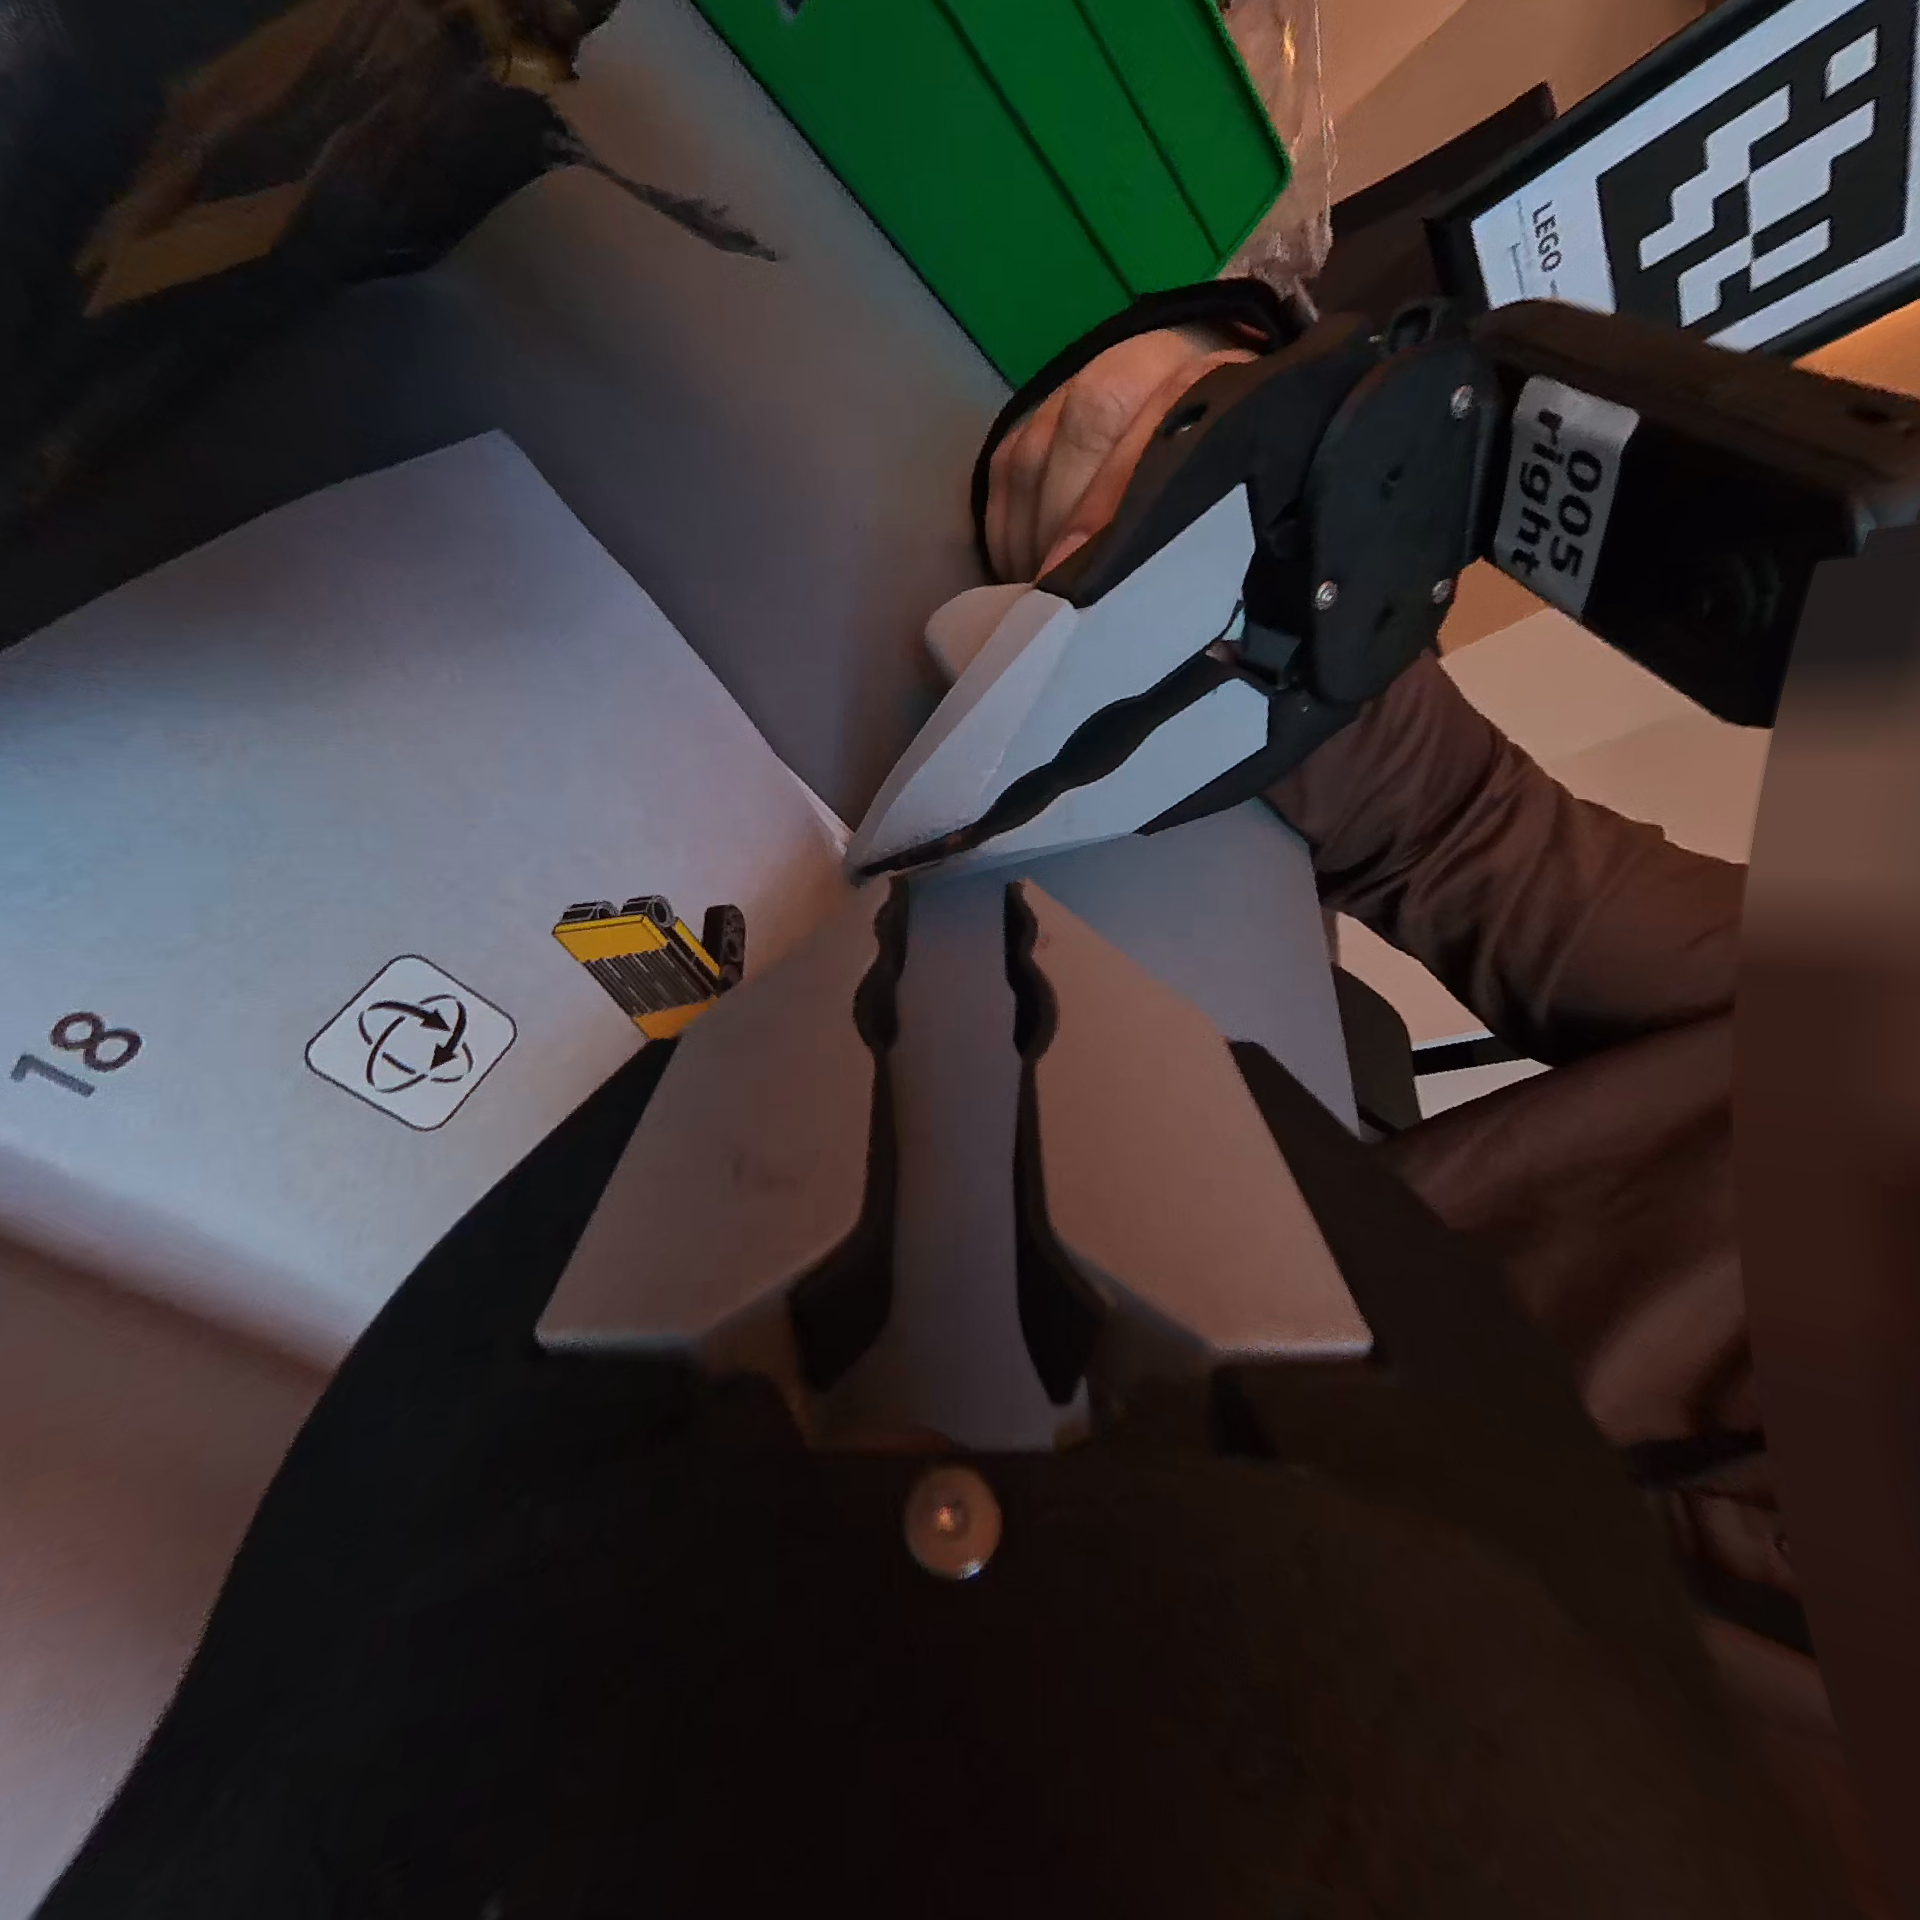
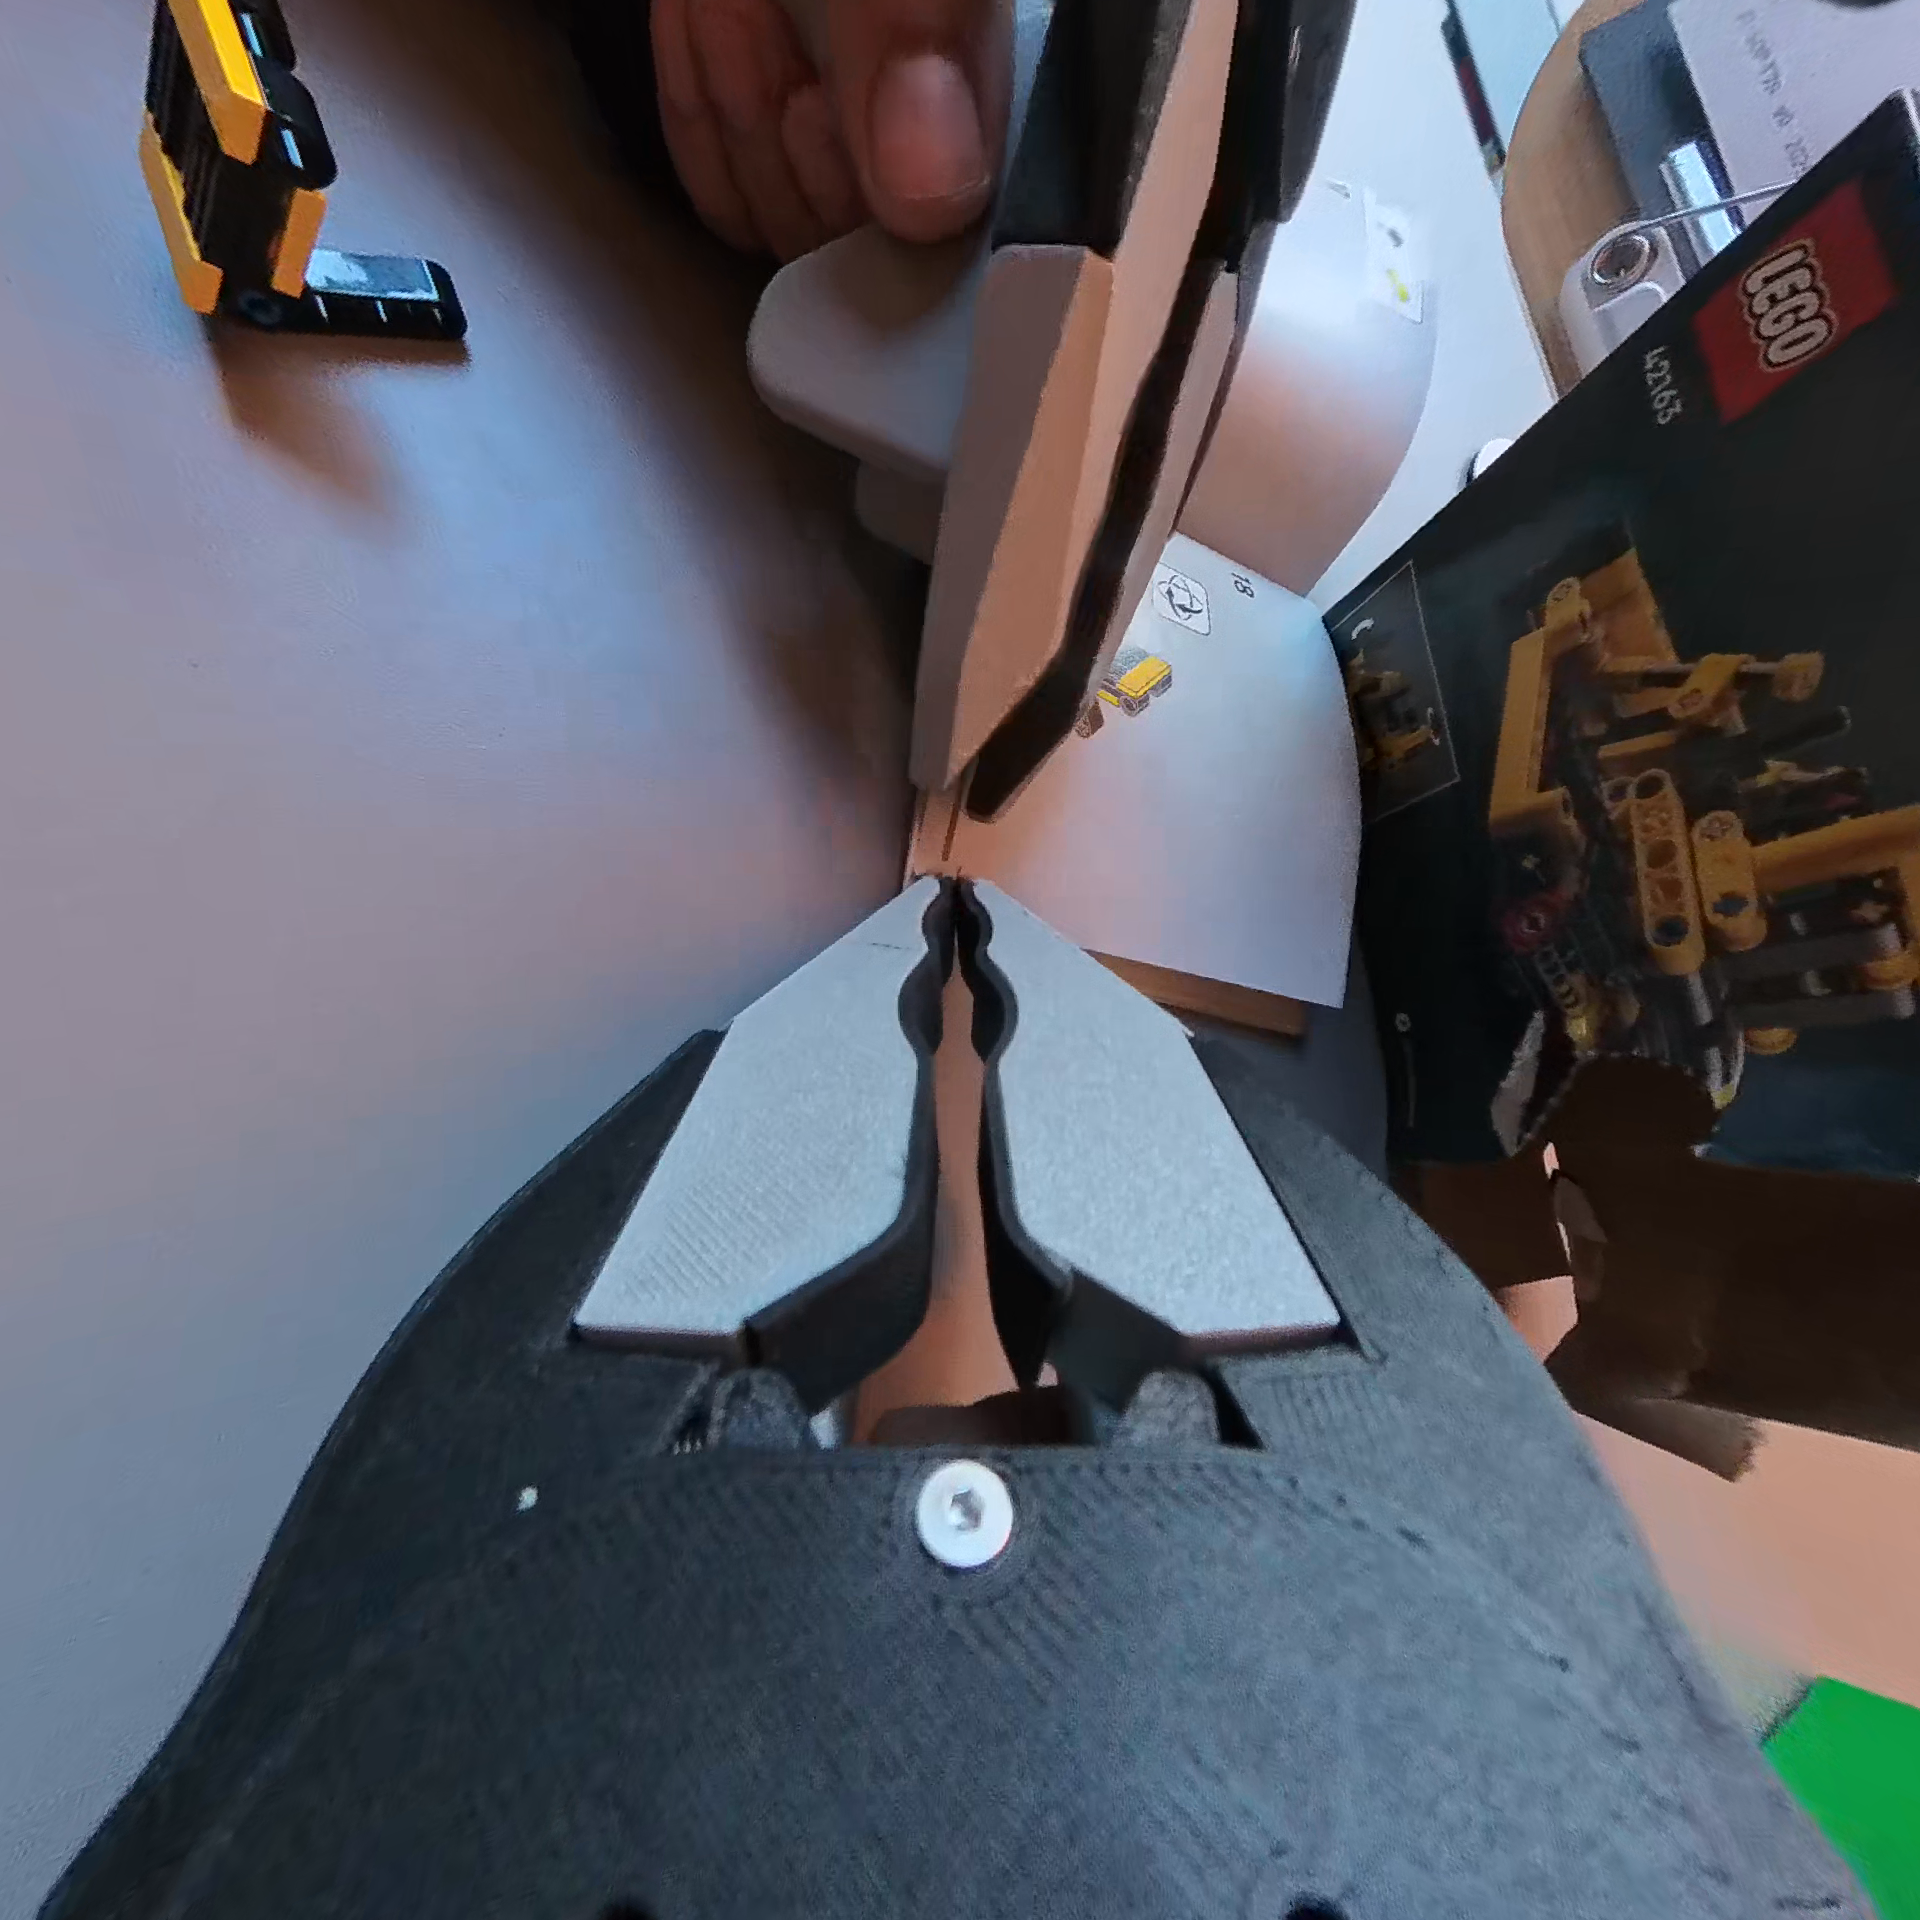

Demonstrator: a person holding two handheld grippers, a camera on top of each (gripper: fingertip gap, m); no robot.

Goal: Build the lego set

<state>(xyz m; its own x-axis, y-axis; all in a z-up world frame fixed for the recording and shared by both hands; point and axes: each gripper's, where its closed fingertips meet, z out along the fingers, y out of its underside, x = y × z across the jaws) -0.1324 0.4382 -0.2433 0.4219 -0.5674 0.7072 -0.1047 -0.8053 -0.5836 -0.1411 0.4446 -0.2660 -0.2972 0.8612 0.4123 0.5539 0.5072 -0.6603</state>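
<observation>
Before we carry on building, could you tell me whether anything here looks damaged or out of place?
The set's box looks torn along its lower edge, with ragged cardboard showing. Otherwise the half-built yellow model on the table seems fine.

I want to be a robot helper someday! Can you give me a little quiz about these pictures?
1. True or false: the right gripper is wide open.
2. Where is the half-built yellow and black model? A) on the table B) on a chair C) in a bowl
3. Fill in: the plastic tray is coloured ____.
Key: 1 false, it is shut; 2 A; 3 green.
</observation>
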